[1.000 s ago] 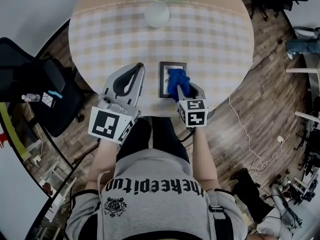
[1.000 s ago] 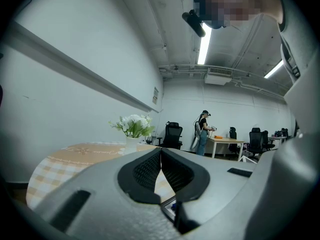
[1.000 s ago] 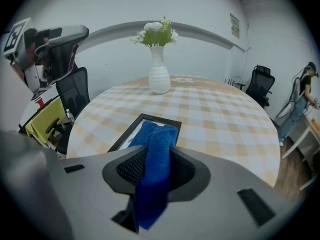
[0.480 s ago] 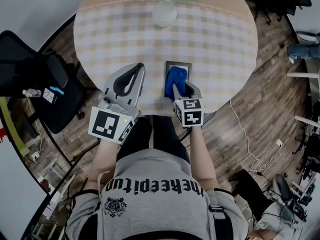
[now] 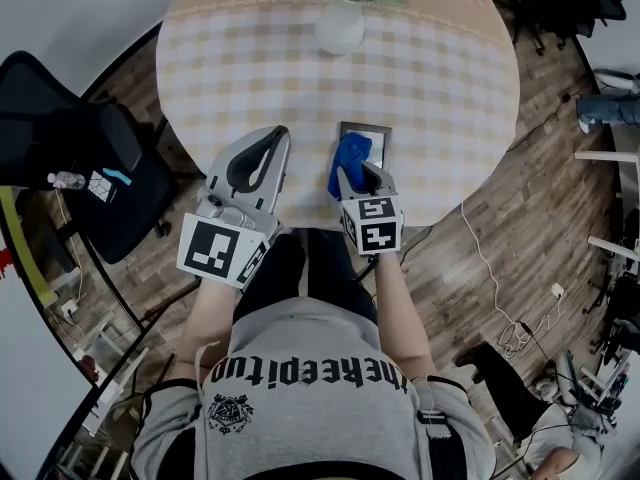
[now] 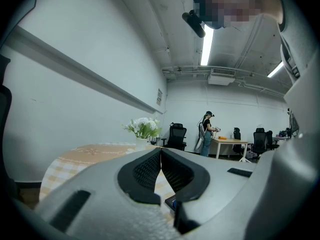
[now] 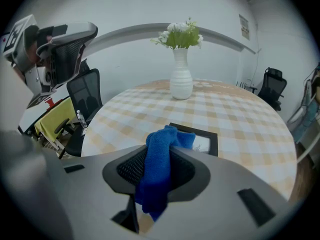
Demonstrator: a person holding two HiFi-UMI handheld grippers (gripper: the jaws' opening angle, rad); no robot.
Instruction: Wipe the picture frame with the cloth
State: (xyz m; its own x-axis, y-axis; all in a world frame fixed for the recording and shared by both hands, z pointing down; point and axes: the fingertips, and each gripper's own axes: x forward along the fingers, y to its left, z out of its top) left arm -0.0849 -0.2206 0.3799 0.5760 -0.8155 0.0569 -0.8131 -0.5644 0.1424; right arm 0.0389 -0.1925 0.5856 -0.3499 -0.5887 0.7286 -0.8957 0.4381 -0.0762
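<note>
**Round checked table with frame, cloth and two hand-held grippers**

A round table under a beige-and-white checked tablecloth stands on a brown wood-plank floor. The dark rectangular picture frame lies flat on the table, near the edge closest to the person and directly ahead of the right gripper. The right gripper's jaws are pinched on a blue terry cloth. In the right gripper view, the cloth sits between the two ribbed pads. One end hangs below them and the other bunches above, overlapping the near left corner of the picture frame. Whether cloth and frame actually touch cannot be told. The left gripper is held just left of the frame with its tips above the table. Its jaws are pressed together at the tips with nothing between them. A white ribbed vase of white flowers stands at the table's far side, well apart from the frame. A black office chair stands beside the table on the person's left.
</note>
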